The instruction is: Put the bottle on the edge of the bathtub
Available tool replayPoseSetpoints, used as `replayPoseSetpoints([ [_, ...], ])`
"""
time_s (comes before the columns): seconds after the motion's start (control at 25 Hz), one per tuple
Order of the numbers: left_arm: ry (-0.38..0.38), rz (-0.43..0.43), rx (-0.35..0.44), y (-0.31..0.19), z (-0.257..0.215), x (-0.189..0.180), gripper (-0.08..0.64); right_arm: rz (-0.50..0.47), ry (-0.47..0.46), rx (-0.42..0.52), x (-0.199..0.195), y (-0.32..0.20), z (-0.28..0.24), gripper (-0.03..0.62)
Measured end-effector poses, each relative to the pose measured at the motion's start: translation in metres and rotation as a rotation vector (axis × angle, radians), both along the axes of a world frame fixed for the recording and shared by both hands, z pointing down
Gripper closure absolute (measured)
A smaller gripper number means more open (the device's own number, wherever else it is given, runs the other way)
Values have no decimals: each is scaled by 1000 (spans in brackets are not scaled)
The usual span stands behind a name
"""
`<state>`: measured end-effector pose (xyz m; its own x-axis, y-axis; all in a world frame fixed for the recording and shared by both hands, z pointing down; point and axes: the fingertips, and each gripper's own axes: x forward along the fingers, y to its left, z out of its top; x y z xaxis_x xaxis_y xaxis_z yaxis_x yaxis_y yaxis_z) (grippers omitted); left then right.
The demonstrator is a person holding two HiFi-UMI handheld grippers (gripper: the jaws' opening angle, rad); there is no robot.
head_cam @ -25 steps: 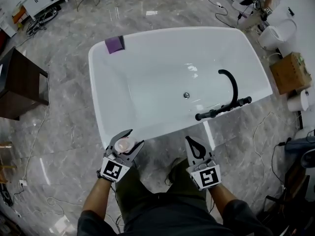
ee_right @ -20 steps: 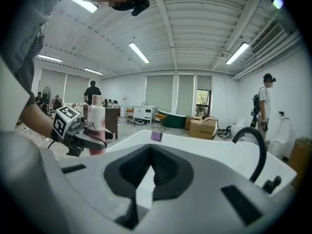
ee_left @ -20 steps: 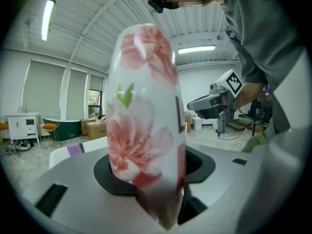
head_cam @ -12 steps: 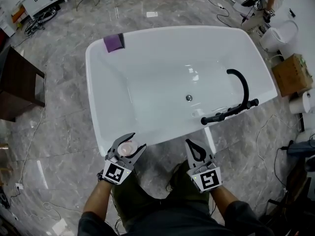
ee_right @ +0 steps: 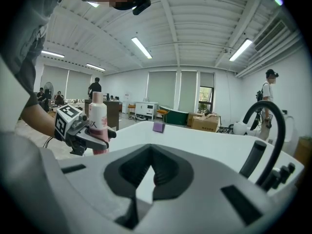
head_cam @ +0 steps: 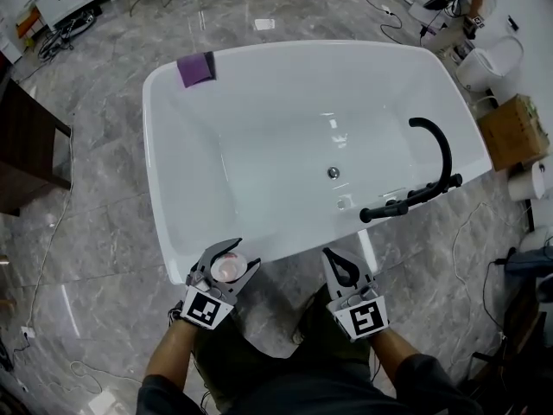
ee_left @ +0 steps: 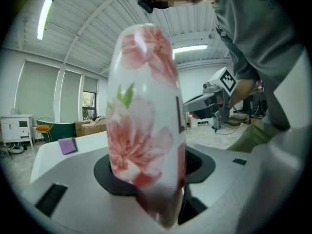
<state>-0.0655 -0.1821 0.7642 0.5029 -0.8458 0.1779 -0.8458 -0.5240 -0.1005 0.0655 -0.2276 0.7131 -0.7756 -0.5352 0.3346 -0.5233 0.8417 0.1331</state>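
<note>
My left gripper (head_cam: pixel 226 264) is shut on a white bottle (head_cam: pixel 226 269) with pink flower print and a pink cap. The bottle stands upright at the near left corner of the white bathtub's rim (head_cam: pixel 289 245); whether it touches the rim I cannot tell. In the left gripper view the bottle (ee_left: pixel 144 116) fills the space between the jaws. The right gripper view shows the bottle (ee_right: pixel 97 121) upright in the left gripper (ee_right: pixel 92 133) beside the tub. My right gripper (head_cam: pixel 340 266) hovers just outside the near rim, shut and empty, its tips (ee_right: pixel 150 152) together.
A black curved faucet (head_cam: pixel 423 180) stands on the tub's right rim. A purple cloth (head_cam: pixel 196 69) lies on the far left corner. A cardboard box (head_cam: pixel 511 128) and a toilet (head_cam: pixel 492 59) stand to the right, a dark cabinet (head_cam: pixel 26 145) to the left.
My left gripper with the bottle has shifted slightly right and nearer along the tub's near rim. The right gripper has barely moved. The grip is unchanged.
</note>
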Motion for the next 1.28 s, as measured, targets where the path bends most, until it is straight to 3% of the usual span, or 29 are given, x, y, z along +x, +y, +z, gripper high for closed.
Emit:
replayPoseSetpoints([
  [0.96, 23, -7, -1, -2, 38, -2, 319, 3, 59, -45, 11, 3, 43, 592],
  [1.28, 5, -27, -69, 14, 39, -7, 233, -1, 46, -57, 12, 9, 25, 592],
])
